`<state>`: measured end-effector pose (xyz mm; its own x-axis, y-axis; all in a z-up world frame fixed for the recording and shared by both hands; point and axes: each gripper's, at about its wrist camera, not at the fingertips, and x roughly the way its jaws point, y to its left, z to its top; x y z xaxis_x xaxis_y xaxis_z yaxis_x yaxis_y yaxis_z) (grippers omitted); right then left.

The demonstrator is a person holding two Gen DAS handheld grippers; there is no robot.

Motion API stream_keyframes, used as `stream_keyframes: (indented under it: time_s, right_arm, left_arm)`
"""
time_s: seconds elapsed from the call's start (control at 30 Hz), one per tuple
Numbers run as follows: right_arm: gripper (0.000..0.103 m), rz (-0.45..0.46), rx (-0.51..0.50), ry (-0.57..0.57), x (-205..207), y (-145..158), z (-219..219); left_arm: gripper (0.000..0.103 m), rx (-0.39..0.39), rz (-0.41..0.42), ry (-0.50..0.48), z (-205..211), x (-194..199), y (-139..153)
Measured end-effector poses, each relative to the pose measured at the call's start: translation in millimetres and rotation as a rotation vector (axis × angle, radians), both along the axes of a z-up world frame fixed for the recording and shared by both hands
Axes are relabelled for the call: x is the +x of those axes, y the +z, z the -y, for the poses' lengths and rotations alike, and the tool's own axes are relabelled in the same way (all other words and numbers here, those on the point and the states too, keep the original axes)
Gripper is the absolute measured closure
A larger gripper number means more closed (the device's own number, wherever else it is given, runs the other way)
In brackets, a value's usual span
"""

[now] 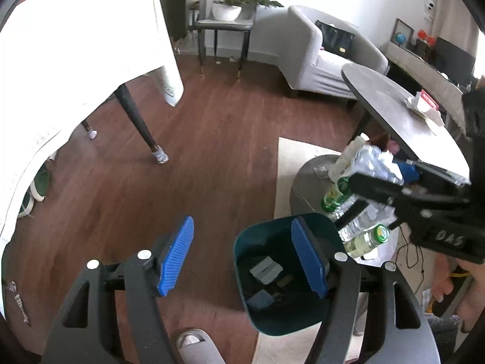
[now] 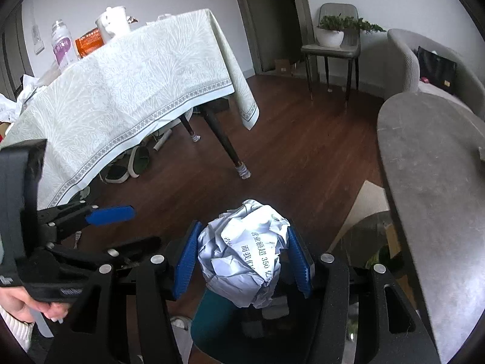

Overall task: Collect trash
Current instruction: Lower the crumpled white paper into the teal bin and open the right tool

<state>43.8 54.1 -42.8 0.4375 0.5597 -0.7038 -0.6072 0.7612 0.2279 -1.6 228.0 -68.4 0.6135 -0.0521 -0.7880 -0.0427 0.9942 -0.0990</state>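
Right gripper (image 2: 242, 261) clamping crumpled white printed paper ball (image 2: 242, 251) directly above dark teal plastic bin (image 2: 212, 312). Left gripper (image 1: 242, 257) hanging beside bin, blue-padded jaws standing apart, holding nothing.

The dark green plastic waste bin (image 2: 212, 312) sits mostly hidden behind the crumpled white printed paper ball (image 2: 242, 251). Its contents (image 1: 266, 276) are too dim to identify.

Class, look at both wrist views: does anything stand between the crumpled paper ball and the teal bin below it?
Nothing visible does. The right gripper holds the paper ball above the open teal bin; the left gripper is open and empty.
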Motion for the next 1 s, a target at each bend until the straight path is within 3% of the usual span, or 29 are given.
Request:
stream_keyframes:
  time_s: [0.2, 0.57, 0.77, 1.0]
  right_arm:
    - [0.047, -0.045, -0.052, 0.019, 3, -26, -21]
    - [0.047, -0.156, -0.210, 0.062, -2, -90, -45]
    - [0.047, -0.237, -0.301, 0.080, -5, -128, -46]
    - [0.047, -0.266, -0.394, 0.096, -14, -146, -42]
  left_arm:
    - [0.032, -0.023, 0.017, 0.037, -22, -7, 6]
    - [0.032, -0.059, 0.132, 0.083, -39, -19, 35]
    - [0.032, -0.086, 0.192, 0.095, -39, -24, 51]
    - [0.032, -0.089, 0.200, 0.082, -29, -22, 54]
